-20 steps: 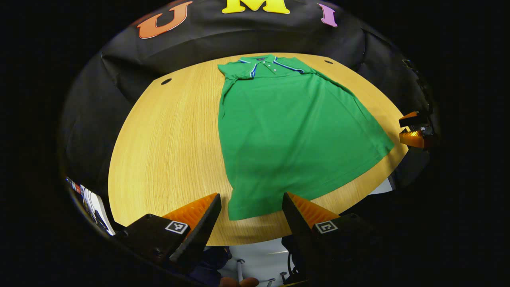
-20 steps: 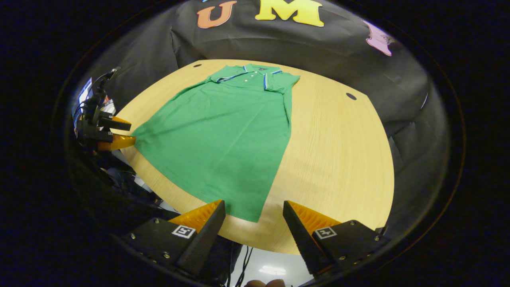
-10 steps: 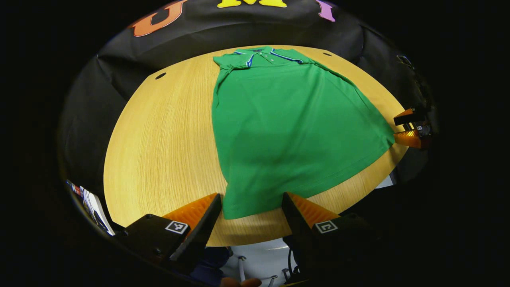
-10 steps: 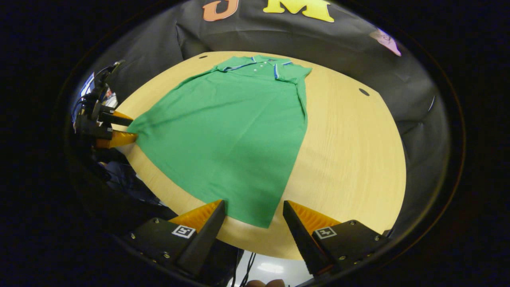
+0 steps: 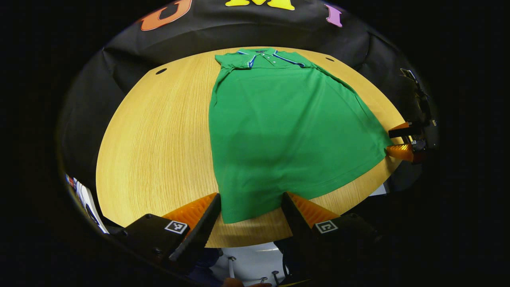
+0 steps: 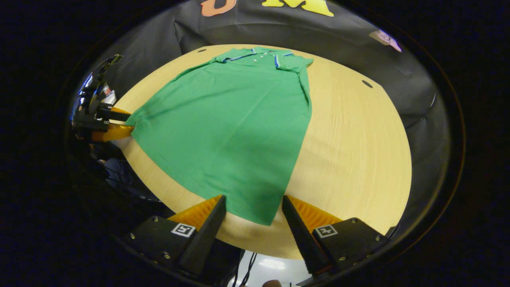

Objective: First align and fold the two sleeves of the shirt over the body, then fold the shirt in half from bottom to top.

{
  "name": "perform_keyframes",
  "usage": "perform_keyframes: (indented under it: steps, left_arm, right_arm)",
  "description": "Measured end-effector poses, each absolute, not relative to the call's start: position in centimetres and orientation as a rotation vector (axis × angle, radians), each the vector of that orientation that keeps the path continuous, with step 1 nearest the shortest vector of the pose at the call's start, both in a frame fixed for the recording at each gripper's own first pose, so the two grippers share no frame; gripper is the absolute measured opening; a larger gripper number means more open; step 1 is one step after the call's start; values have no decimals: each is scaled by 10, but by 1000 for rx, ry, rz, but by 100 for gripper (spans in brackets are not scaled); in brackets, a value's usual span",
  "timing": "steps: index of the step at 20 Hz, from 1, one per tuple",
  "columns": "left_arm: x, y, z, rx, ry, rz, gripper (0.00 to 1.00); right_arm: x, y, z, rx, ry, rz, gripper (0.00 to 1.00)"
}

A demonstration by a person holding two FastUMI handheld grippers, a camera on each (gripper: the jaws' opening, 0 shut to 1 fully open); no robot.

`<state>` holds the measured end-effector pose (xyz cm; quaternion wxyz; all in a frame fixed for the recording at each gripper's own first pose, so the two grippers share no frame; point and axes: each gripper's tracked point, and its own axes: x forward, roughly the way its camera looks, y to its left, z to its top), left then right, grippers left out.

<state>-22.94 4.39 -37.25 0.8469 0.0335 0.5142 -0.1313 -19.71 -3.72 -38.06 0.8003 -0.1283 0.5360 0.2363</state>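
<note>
— Wooden table (image 5: 159, 131) under a black cloth wall; in the left gripper view, the green shirt (image 5: 287, 127) fills centre frame, sleeves already folded in, and the left gripper (image 5: 251, 205) straddles its near hem corner, jaws spread.

— In the right gripper view, the right gripper (image 6: 254, 206) is likewise unclenched over the other corner. Pinch both evenly, I'd say. No legible brand.

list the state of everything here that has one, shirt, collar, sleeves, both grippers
shirt: flat on the table, face up, bottom half not folded up
collar: at the far end, lying flat
sleeves: folded in, the body reads as a straight-sided shape
left gripper: open, straddling the near hem corner
right gripper: open, straddling the other hem corner
</note>
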Motion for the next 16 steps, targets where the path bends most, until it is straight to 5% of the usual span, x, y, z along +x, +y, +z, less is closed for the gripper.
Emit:
perform_keyframes:
  steps: [2,4,5,6,8,10,11,16]
  left_arm:
    - [-228,41,-372,69,1082,-282,99]
    - [-232,33,-371,87,1080,-311,89]
    - [-232,29,-371,97,1077,-325,78]
    - [-231,27,-369,98,1072,-329,67]
    - [-230,21,-369,96,1056,-325,49]
    - [-228,20,-369,95,1048,-320,22]
    - [-228,20,-369,77,1052,-320,11]
    - [-221,19,-355,-53,1052,-337,5]
  right_arm:
    - [-194,-34,-381,-284,1150,517,82]
    - [-194,-31,-381,-301,1155,529,61]
    - [-195,-30,-381,-306,1156,543,50]
    - [-193,-29,-379,-312,1146,537,49]
    - [-194,-29,-381,-325,1146,536,10]
    - [-191,-27,-375,-321,1140,541,10]
    - [-194,-29,-379,-321,1154,540,2]
    - [-190,-29,-369,-274,1156,532,1]
